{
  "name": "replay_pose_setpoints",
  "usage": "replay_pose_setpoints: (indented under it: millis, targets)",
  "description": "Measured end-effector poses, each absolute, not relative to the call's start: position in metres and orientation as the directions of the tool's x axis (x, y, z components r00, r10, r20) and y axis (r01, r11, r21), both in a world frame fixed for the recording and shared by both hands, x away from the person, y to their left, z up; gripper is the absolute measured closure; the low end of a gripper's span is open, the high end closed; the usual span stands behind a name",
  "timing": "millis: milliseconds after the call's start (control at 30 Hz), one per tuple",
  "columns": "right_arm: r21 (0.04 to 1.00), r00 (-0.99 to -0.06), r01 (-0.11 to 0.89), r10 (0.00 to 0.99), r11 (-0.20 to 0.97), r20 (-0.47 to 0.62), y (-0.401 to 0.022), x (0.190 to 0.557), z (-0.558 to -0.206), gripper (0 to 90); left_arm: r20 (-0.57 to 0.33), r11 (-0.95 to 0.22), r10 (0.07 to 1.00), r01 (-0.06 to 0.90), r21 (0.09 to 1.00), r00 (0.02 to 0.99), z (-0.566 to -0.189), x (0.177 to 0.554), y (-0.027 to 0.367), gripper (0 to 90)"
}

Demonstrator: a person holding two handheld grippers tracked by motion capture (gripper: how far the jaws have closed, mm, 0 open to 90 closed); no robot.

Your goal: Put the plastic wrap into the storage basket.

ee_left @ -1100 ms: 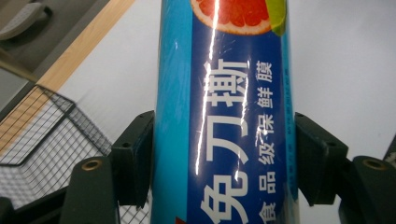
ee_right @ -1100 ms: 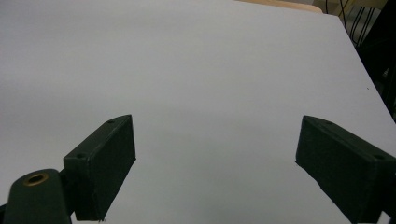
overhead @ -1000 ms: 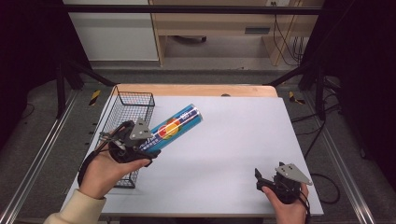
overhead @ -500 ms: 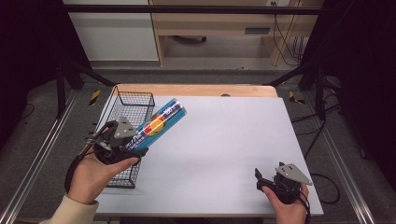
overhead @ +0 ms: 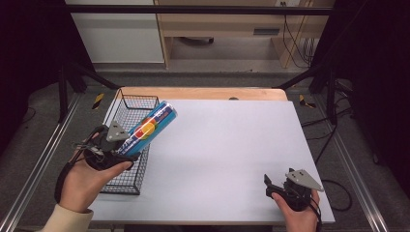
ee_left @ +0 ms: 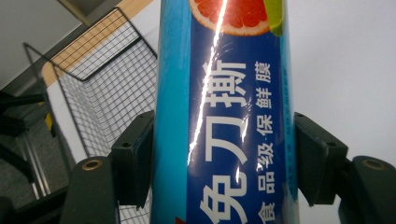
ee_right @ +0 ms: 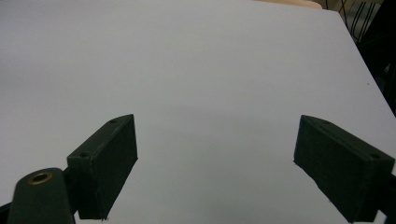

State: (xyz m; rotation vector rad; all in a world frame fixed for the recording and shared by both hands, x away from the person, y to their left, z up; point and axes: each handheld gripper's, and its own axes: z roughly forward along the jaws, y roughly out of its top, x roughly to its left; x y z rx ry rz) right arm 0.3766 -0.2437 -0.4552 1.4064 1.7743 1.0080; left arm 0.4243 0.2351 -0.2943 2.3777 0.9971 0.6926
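- Our left gripper (overhead: 126,147) clamps a blue tube of cling film (overhead: 148,127); in the left gripper view both black pads press flat on its sides, so the grip is firm.
- The tube (ee_left: 224,112) is printed with a grapefruit slice and white characters, and it juts up and away from the jaws at a slant, its far end pointing toward the far side of the desk.
- We hold the tube in the air above the wire basket (overhead: 126,104), which sits along the desk's left edge and reaches toward the far left corner.
- In the left gripper view the basket's mesh (ee_left: 109,93) shows behind the tube and to its left, with the wooden strip of the desk's far edge beyond it.
- Our right gripper (overhead: 271,186) rests near the near right corner of the desk (overhead: 232,145), well apart from the tube.
- Its jaws stand wide apart with nothing between them; the right gripper view shows bare white desk surface (ee_right: 205,70) between the two pads.
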Motion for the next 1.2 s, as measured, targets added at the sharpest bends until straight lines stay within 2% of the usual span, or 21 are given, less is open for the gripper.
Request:
replay_pose_setpoints:
  millis: [267,467,1200]
  targets:
    - [0.867,-0.240,0.472,0.970,0.157,-0.044,-0.248,0.383,-0.451,9.2,0.266,-0.602,0.776,0.546,0.583,0.572,-0.300,0.430,0.244,32.1]
    - [0.877,-0.219,0.463,0.975,0.130,-0.029,-0.259,0.381,-0.450,10.5,0.256,-0.592,0.784,0.557,0.582,0.565,-0.309,0.433,0.248,32.2]
    - [0.873,-0.221,0.460,0.973,0.164,-0.067,-0.253,0.378,-0.452,12.4,0.229,-0.540,0.827,0.612,0.578,0.514,-0.316,0.437,0.266,32.1]
